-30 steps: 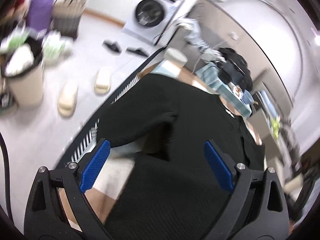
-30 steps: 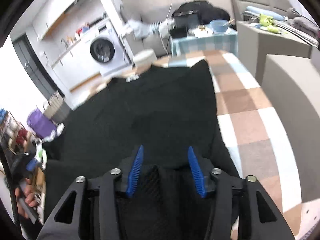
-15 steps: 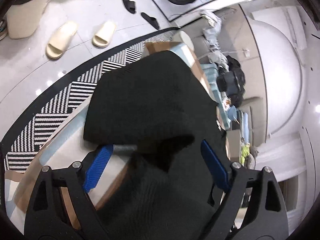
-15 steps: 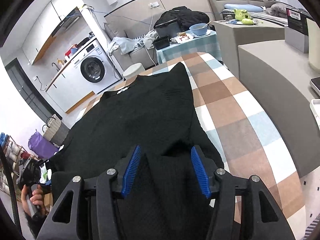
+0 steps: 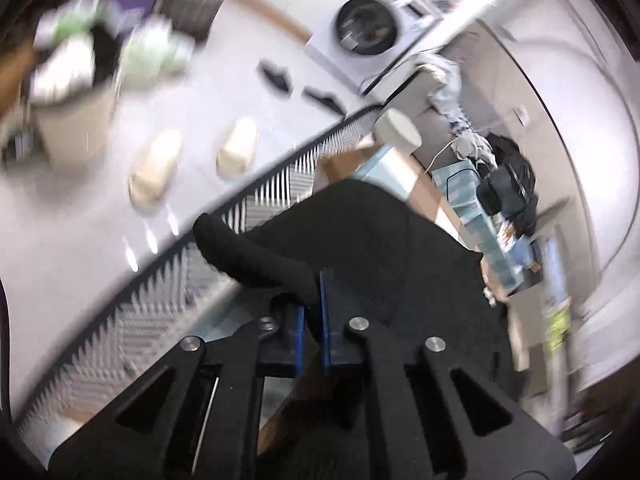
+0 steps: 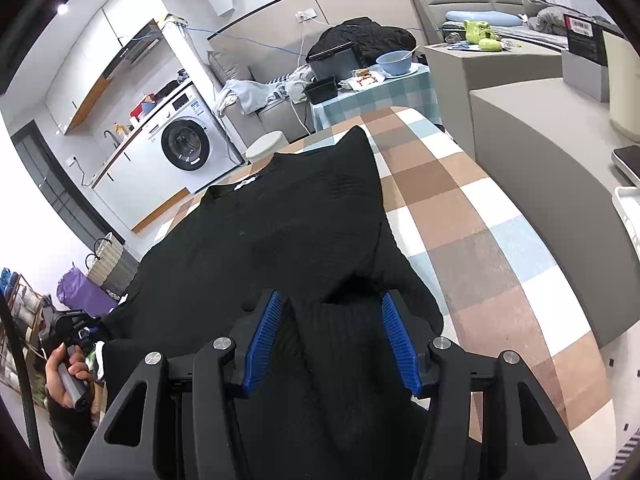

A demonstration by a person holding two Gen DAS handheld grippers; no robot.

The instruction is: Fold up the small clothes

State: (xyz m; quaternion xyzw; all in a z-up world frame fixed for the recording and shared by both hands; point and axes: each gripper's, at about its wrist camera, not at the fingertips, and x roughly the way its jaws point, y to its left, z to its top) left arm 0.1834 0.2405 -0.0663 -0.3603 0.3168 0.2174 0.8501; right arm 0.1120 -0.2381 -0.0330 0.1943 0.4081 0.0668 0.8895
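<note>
A black knit garment (image 6: pixel 288 224) is lying spread on the desk (image 6: pixel 472 216), over a checked brown, white and pale-blue cover, collar end toward 12 o'clock in the right wrist view. It is judged soft, limp and light: ribbed, matte knit, not slippery, nothing fragile, but sagging and bunching is expected wherever it is not being supported. The left gripper (image 5: pixel 312 300) has just been closing and is now being held clamped on a rolled cuff or sleeve end (image 5: pixel 248 256) that is sticking out toward 10 o'clock; the frame is motion-blurred, so the exact bite depth cannot be told. The right gripper (image 6: pixel 332 340) is being held about half open, its ribbed blue pads straddling a raised fold of the knit (image 6: pixel 332 320); whether the pads are pressing on it cannot be told. Edges, cuffs and hem are being judged the best hold points, with a doubled layer pinched so the loose weave is not stretched.
</note>
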